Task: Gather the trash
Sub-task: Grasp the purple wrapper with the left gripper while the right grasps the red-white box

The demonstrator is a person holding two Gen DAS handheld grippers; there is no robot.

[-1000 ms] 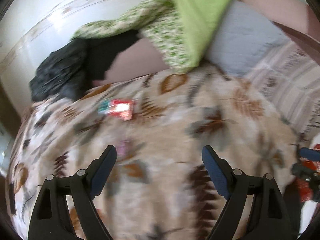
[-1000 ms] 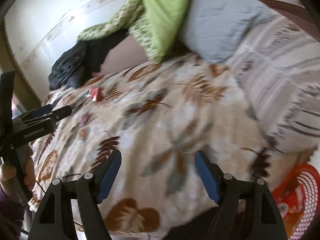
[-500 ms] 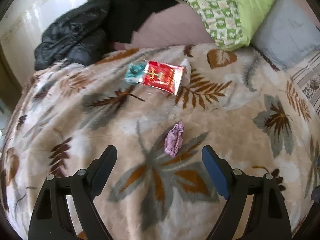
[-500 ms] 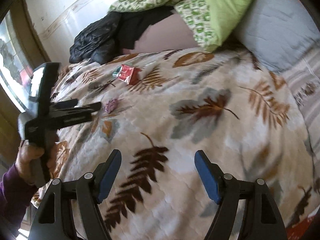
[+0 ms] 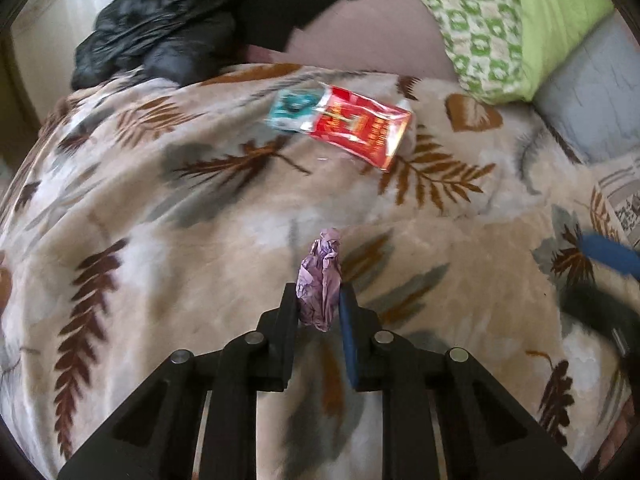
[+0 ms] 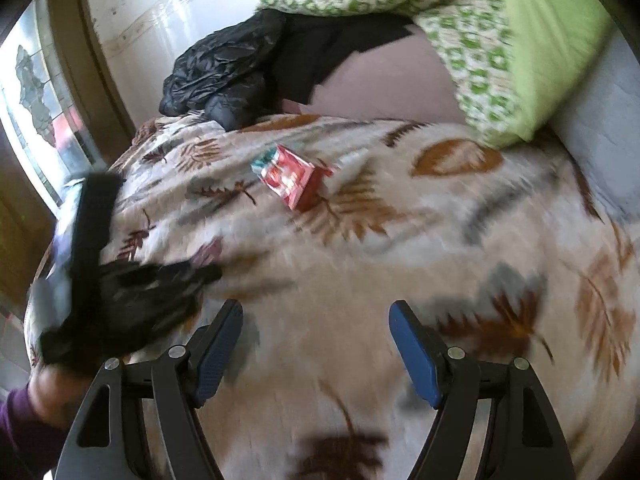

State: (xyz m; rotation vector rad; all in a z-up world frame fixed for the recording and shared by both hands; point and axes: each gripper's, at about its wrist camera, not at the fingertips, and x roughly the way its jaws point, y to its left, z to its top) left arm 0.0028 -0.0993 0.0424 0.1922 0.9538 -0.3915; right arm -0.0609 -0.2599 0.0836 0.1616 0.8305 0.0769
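On the leaf-patterned blanket (image 5: pixel 168 248), near its middle, the left gripper (image 5: pixel 319 308) has just been closing and now pinches a crumpled purple wrapper (image 5: pixel 320 280) between its pads, the upper end of the wrapper standing clear above the fingertips. The wrapper appears to rest on the blanket, not yet lifted. Well beyond it, toward the dark jacket (image 5: pixel 160 20) at the head of the bed, lie a red packet (image 5: pixel 360 128) and a teal packet (image 5: pixel 294 108), touching or overlapping at one edge; both are untouched. The right gripper (image 6: pixel 316 344) hovers over the near part of the blanket with its jaws spread wide and nothing between them. Step in hand, by my judgement: securing the first piece of trash. The next move calls for raising the wrapper clear without letting it slip, and for bringing the spread right gripper up to the red packet, which lies flat and may need a low, edge-on approach. No bin or bag is visible.
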